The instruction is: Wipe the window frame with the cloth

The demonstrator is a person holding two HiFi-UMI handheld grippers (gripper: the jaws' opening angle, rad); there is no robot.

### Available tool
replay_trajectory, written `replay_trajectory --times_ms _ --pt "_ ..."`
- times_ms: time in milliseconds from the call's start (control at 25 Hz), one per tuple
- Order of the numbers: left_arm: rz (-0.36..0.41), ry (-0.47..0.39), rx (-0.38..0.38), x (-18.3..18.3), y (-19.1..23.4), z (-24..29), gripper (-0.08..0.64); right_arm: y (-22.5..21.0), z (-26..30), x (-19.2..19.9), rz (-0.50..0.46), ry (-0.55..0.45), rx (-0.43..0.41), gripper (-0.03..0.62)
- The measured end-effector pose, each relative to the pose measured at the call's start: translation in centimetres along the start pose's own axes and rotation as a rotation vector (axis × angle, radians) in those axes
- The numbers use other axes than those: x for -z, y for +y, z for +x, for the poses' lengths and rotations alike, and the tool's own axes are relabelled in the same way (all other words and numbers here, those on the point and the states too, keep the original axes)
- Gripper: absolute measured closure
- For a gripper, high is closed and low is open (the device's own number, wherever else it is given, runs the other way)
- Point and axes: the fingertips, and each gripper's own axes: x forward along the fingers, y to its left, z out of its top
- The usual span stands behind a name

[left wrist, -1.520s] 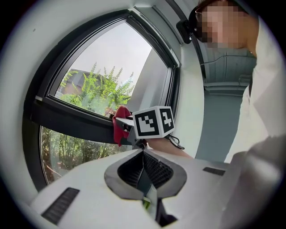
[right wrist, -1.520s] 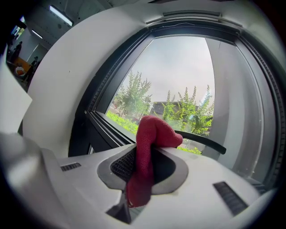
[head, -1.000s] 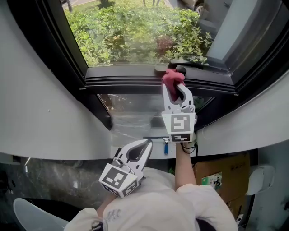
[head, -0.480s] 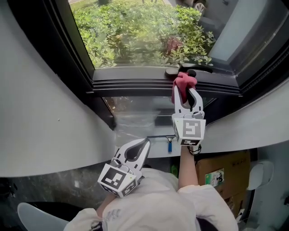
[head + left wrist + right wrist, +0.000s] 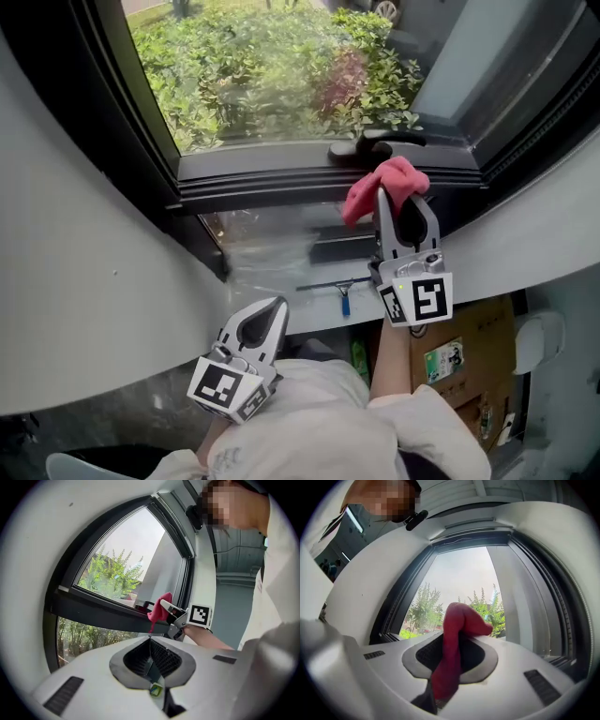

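My right gripper (image 5: 392,192) is shut on a red cloth (image 5: 386,184), which bunches over its tips and hangs to the left. In the head view it sits just in front of the dark lower window frame (image 5: 262,178), below the black window handle (image 5: 375,142); I cannot tell if the cloth touches the frame. In the right gripper view the cloth (image 5: 457,620) runs down between the jaws of the right gripper (image 5: 454,637). My left gripper (image 5: 277,307) is held low near the person's body, shut and holding nothing. The left gripper view shows its jaws closed (image 5: 150,641) and the cloth (image 5: 159,610) far ahead.
A squeegee with a blue handle (image 5: 340,291) lies on the ledge under the lower pane. A cardboard box (image 5: 459,352) stands on the floor at the right. White curved wall (image 5: 94,281) flanks the window at the left. Green shrubs (image 5: 272,66) lie outside.
The right gripper has carried the cloth to the right along the frame and drawn it back a little from the rail. The left gripper has sunk slightly lower and left.
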Motion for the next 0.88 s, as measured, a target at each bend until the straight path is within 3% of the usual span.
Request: replay_trajectory --times_ms 280,560,760,880 --pt "-0.002 0.008 -0.012 0.0 0.4 -0.3 0.549 -3.9 -2.6 -2.5 -0.097 0.031 0.122 0.508" --pt "-0.001 -0.001 0.008 -0.7 -0.5 2.2 0.549 -11.9 -4.9 -6.3 -0.265 0.038 0.321 0.508" --pt "0.026 -0.039 0.047 -2.6 -2.5 5.5 0.549 -20.6 -4.5 -13.4 -0.423 -0.037 0.481 0.508" --pt "0.039 -0.069 0.027 -3.6 -3.2 6.6 0.549 -25.6 -2.9 -18.2 -0.467 -0.074 0.509 0.508"
